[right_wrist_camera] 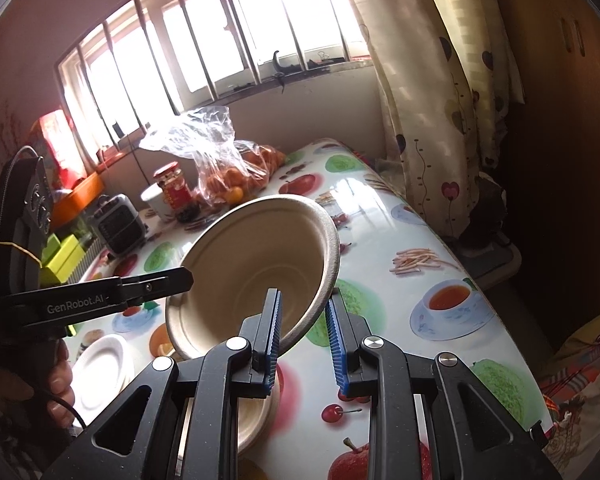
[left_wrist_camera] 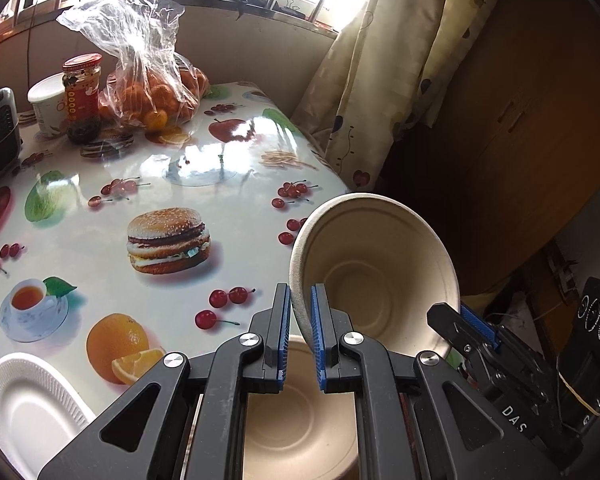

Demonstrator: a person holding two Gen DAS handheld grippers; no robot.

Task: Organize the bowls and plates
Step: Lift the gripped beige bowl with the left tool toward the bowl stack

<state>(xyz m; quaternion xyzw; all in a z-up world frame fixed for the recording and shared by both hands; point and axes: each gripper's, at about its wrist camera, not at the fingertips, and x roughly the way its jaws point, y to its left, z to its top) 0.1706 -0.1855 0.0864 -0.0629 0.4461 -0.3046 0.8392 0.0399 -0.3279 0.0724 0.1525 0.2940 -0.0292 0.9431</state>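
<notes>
Left wrist view first: the left hand-held gripper (left_wrist_camera: pixel 301 316) is clamping its blue pads on the rim of a beige paper bowl (left_wrist_camera: pixel 374 268), which is hanging tilted in the air over the bench (left_wrist_camera: pixel 100 216) edge. The right hand-held gripper (left_wrist_camera: pixel 466 322) is biting the opposite rim at the lower right. Right under the fingers another beige bowl (left_wrist_camera: pixel 300 420) is sitting on the bench, and a white paper plate (left_wrist_camera: pixel 28 404) is lying at the lower left.

What I'm worrying about here: two grippers pulling on one flimsy rim. If they're drifting apart or twisting against each other, the rim could be buckling or slipping out of one pinch, and the bowl would be dropping off the bench edge rather than nesting in the one below.

Right wrist view: the right hand-held gripper (right_wrist_camera: pixel 303 322) is sitting with the tilted paper bowl (right_wrist_camera: pixel 256 264) rim between its pads. The gap looks wider than the rim, so I can't tell how firmly it's biting. The left hand-held gripper (right_wrist_camera: pixel 182 278) is reaching in from the left.

Only this view is showing the person's hand (right_wrist_camera: pixel 58 376) on the left handle, a small heater (right_wrist_camera: pixel 118 226), and the white paper plate (right_wrist_camera: pixel 100 368) sitting near the lower bowl (right_wrist_camera: pixel 256 416). Only the left view is showing the lower bowl's inside clearly.
</notes>
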